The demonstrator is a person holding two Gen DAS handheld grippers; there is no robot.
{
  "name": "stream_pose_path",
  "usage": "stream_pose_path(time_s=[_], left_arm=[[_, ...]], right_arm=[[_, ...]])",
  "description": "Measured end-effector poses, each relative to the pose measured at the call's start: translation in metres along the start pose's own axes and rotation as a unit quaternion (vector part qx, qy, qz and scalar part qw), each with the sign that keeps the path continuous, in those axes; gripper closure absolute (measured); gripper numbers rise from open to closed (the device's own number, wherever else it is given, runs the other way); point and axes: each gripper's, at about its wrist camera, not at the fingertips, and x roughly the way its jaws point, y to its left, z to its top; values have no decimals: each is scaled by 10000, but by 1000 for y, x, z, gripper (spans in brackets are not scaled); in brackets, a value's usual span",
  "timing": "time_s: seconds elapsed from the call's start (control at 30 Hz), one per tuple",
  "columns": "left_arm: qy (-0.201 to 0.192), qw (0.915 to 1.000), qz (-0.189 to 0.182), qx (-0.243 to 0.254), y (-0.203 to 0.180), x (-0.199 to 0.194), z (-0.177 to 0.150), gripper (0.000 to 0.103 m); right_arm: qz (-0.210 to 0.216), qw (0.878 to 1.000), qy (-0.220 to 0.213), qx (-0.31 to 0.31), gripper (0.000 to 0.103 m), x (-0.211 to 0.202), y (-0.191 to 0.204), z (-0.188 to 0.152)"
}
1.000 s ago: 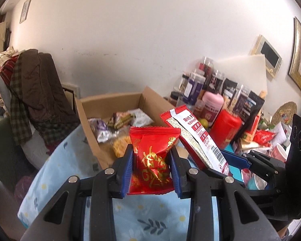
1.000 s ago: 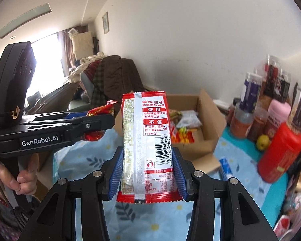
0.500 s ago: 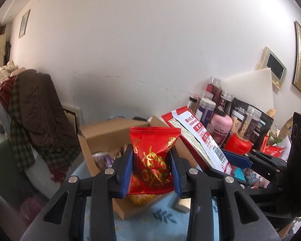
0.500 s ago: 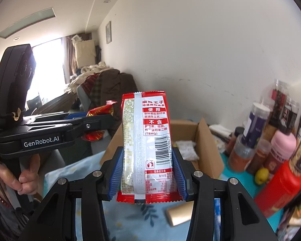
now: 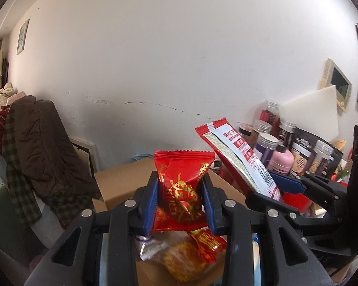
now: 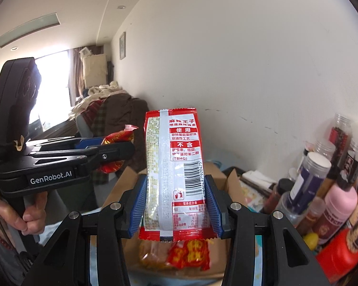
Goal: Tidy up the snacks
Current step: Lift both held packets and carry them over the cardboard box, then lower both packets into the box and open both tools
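Note:
My left gripper [image 5: 180,199] is shut on a small red and gold snack packet [image 5: 182,186]. My right gripper [image 6: 176,205] is shut on a long red and white snack packet [image 6: 175,166], which also shows in the left wrist view [image 5: 238,157]. Both are held over an open cardboard box [image 5: 121,186] that holds several snacks, among them an orange and red packet [image 6: 179,255]. The left gripper [image 6: 121,146] shows in the right wrist view at the left, close beside my right one.
Jars, bottles and a red canister [image 6: 339,255] crowd the table at the right, with a pink bottle [image 5: 281,162] among them. A chair draped with brown and plaid clothes [image 5: 35,147] stands at the left. The white wall is just behind the box.
Both grippers have moved forward with their packets, from over the tablecloth to over the box. The box now fills the lower part of both views.

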Motion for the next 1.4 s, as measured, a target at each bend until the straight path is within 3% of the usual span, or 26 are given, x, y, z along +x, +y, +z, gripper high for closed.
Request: stream_pose_path(time_s=[0.17,0.37,0.63,0.83,1.1,1.4], left_arm=[[186,9998,96,12,7,33,3,69],[696,9974,175,-46,15,79,-11,69],[1271,9914,307,-86,22,120,-38,69],[1540,9874,323,-173,29,135,-47,69],[2162,9752,200,-424,43,155,-71,69],[2457,9674,548,-265,38,163,-74,69]], right_arm=[[-50,9998,141,98,57,29,-13,2],[-53,9989,379,261,57,57,-30,-12],[-37,9935,1045,444,57,98,-47,-42],[7,9888,1429,427,57,118,-47,-56],[43,9832,1764,471,57,132,-46,-66],[23,9738,2217,507,56,146,-45,-76]])
